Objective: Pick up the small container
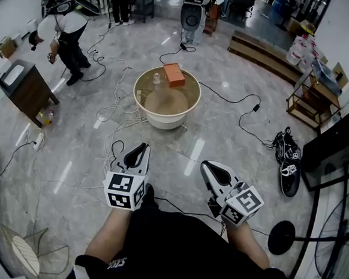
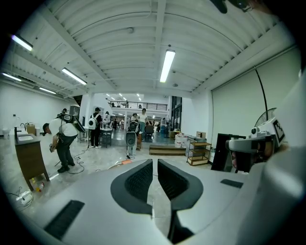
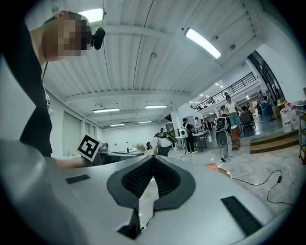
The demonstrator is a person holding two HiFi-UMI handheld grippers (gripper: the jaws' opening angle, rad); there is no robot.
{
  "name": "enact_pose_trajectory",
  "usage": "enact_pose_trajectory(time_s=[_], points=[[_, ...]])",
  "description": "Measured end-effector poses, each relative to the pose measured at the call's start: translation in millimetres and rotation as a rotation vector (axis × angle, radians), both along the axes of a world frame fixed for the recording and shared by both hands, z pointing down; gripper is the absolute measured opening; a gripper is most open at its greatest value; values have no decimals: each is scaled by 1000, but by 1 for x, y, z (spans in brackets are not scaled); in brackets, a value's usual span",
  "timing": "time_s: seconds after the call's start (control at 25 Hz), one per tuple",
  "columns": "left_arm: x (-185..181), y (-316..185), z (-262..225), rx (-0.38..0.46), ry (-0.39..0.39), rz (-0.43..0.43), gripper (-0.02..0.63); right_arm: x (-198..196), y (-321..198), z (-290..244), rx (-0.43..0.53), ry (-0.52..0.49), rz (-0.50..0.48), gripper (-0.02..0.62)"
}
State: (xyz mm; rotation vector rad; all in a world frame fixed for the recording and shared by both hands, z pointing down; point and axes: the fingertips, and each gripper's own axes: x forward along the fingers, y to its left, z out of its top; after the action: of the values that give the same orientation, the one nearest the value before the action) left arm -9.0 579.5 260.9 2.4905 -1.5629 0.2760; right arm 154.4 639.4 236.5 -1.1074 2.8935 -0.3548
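Observation:
A round cream tub point(image 1: 143, 98) stands on the floor ahead of me. In it are an orange box point(image 1: 174, 74), a small clear container point(image 1: 157, 79) to the box's left, and a larger clear domed vessel point(image 1: 165, 99). My left gripper point(image 1: 142, 146) and right gripper point(image 1: 206, 166) are held low near my body, well short of the tub. Both point toward it. In the left gripper view the left gripper point(image 2: 155, 163) is shut with nothing in it. In the right gripper view the right gripper point(image 3: 153, 159) is likewise shut and empty.
Cables point(image 1: 113, 110) trail over the grey floor around the tub. A wooden cabinet point(image 1: 25, 88) and a bent-over person point(image 1: 65, 34) are at the far left. Black shoes point(image 1: 287, 161) lie at the right, beside a shelf point(image 1: 313, 100) and a fan point(image 1: 338, 239).

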Motion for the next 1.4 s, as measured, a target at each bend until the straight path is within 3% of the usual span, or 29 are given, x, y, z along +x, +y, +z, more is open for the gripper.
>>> enact_pose_trajectory(time_s=[0.64, 1.16, 1.4], points=[[-53, -153, 7, -34, -16, 50, 45, -56, -145, 32, -115, -34, 49, 14], [-162, -244, 32, -94, 3, 3, 44, -174, -256, 50, -178, 6, -41, 15], [-197, -269, 43, -117, -23, 21, 44, -207, -288, 53, -173, -9, -22, 14]])
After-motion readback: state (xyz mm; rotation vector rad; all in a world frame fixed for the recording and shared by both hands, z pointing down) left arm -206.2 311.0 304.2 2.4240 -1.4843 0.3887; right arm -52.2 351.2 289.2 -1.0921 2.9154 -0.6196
